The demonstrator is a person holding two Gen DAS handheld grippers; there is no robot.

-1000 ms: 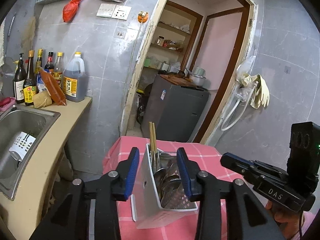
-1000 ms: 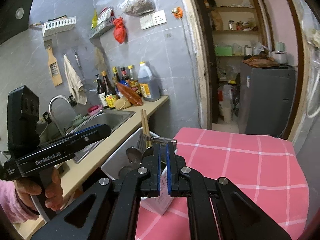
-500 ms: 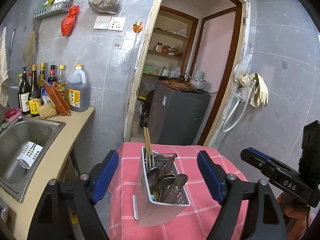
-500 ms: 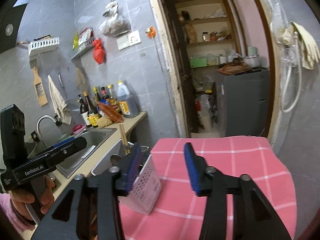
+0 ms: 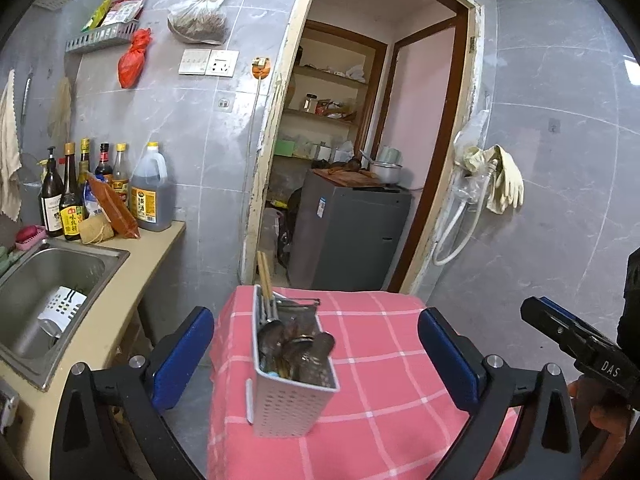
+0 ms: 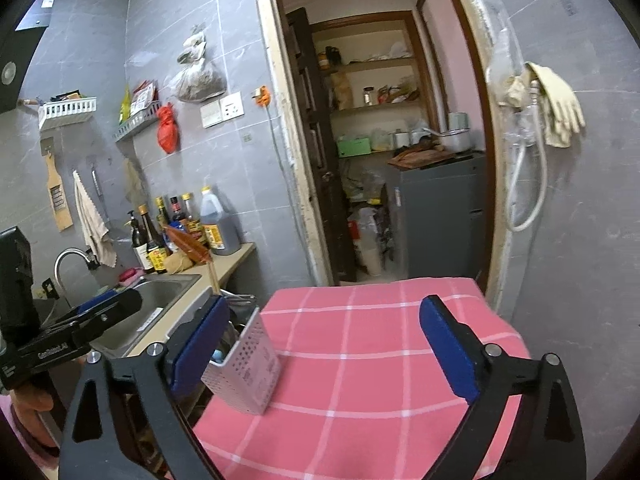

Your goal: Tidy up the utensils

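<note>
A white perforated utensil caddy [image 5: 290, 396] stands on the near left part of a table with a pink checked cloth [image 5: 380, 360]. It holds several metal spoons [image 5: 296, 348] and a pair of wooden chopsticks [image 5: 265, 276]. My left gripper [image 5: 316, 356] is wide open, back from the caddy and empty. My right gripper [image 6: 324, 344] is wide open and empty; the caddy [image 6: 244, 368] sits just right of its left finger. The right gripper also shows at the right edge of the left wrist view [image 5: 580, 348].
A steel sink [image 5: 44, 296] in a beige counter lies left of the table, with a white strainer [image 5: 62, 308] in it. Sauce bottles [image 5: 104, 188] stand at the counter's back. A doorway with a grey appliance [image 5: 348, 236] lies beyond the table.
Both grippers opened wide, the right one from shut and the left one from partly open around the caddy. Both pulled back from it. The caddy stays standing on the cloth.
</note>
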